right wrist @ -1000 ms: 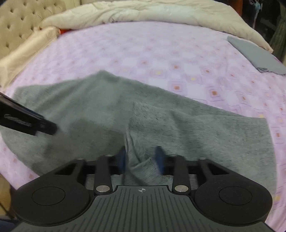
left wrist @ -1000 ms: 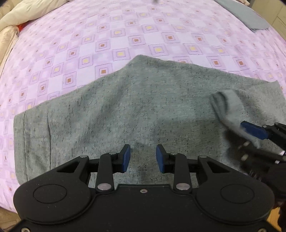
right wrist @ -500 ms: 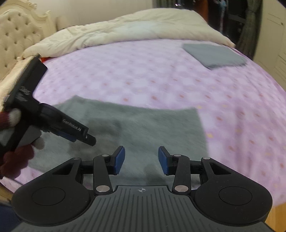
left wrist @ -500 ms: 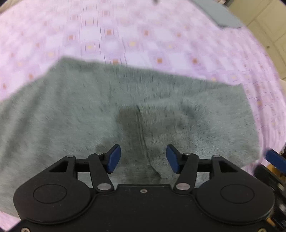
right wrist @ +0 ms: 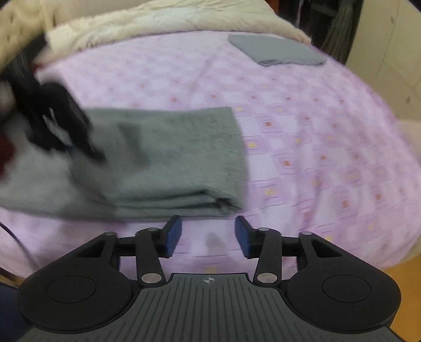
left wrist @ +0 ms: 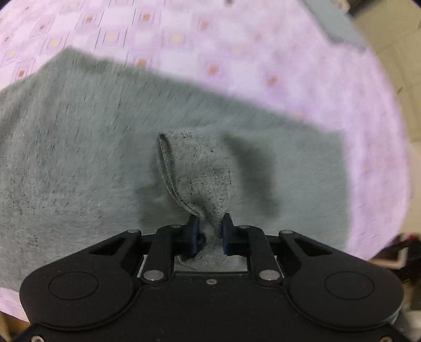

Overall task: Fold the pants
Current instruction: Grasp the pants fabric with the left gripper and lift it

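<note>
So the gray pants (right wrist: 168, 157) are lying folded on the purple patterned bedsheet (right wrist: 302, 147), near the front edge of the bed — from the right wrist view you can see the stacked layers along the near fold, and the right-hand end of the bundle is a clean, straight edge. In the left wrist view a bit of the fabric is bunched up into a little peak with a hem strip (left wrist: 168, 171) curling up off it, and that peak runs straight down into the left gripper (left wrist: 209, 229). Its jaws are closing and the blue pads are already pinching the cloth between them.

Right gripper (right wrist: 208, 235) is a different story — its jaws are opening, nothing between them, just bare sheet underneath, and it sits just in front of the near fold without touching the pants.

Further out: a second folded gray garment (right wrist: 276, 51) sits well apart toward the far right of the bed, and a cream comforter (right wrist: 147, 23) is piled along the far edge. Left side of the right wrist view is pretty blurry, but the dark left tool is over the pants there.
</note>
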`<state>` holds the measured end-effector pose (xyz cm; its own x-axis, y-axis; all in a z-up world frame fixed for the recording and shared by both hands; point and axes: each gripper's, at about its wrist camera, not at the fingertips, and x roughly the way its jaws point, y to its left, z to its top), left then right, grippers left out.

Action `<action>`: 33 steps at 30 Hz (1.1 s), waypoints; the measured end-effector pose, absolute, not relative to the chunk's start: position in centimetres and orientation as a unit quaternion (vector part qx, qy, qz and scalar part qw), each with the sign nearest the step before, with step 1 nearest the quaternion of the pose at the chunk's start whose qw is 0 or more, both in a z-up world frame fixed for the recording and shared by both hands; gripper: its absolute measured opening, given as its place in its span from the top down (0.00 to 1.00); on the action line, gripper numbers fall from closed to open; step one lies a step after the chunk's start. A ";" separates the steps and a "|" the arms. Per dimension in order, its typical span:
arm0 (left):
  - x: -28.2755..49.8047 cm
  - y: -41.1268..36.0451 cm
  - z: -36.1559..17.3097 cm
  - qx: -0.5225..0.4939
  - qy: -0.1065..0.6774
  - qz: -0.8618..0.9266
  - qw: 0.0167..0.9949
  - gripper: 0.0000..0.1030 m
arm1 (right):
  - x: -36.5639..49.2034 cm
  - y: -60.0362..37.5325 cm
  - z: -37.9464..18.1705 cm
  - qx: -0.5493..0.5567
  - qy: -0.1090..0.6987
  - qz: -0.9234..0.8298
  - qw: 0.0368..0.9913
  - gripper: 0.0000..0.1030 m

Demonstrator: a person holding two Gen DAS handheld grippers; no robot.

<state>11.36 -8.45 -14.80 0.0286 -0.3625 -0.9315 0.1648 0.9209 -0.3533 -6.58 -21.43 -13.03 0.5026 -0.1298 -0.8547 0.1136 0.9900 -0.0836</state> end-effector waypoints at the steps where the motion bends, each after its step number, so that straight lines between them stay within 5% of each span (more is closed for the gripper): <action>1: 11.6 -8.5 -13.5 -0.079 0.664 -0.190 0.719 0.79 | -6.4 -21.2 -13.4 -0.023 0.493 -0.072 0.866 0.50; 7: 12.7 -9.7 -7.9 -0.084 0.636 -0.222 0.734 0.78 | -5.1 -20.5 -15.5 -0.071 0.482 -0.100 0.868 0.42; 16: 13.4 -10.8 -4.4 -0.108 0.623 -0.236 0.738 0.78 | -2.0 -19.8 -16.9 -0.094 0.456 -0.131 0.875 0.41; 21: 13.6 -10.2 -5.0 -0.119 0.629 -0.229 0.734 0.78 | -1.6 -21.3 -17.8 -0.128 0.471 -0.151 0.860 0.40; 25: 13.4 -9.0 -6.5 -0.119 0.645 -0.213 0.724 0.78 | -3.4 -23.8 -17.4 -0.134 0.471 -0.143 0.860 0.25; 33: 12.5 -7.8 -12.2 -0.070 0.681 -0.172 0.708 0.77 | -4.8 -25.1 -17.0 -0.145 0.461 -0.061 0.873 0.25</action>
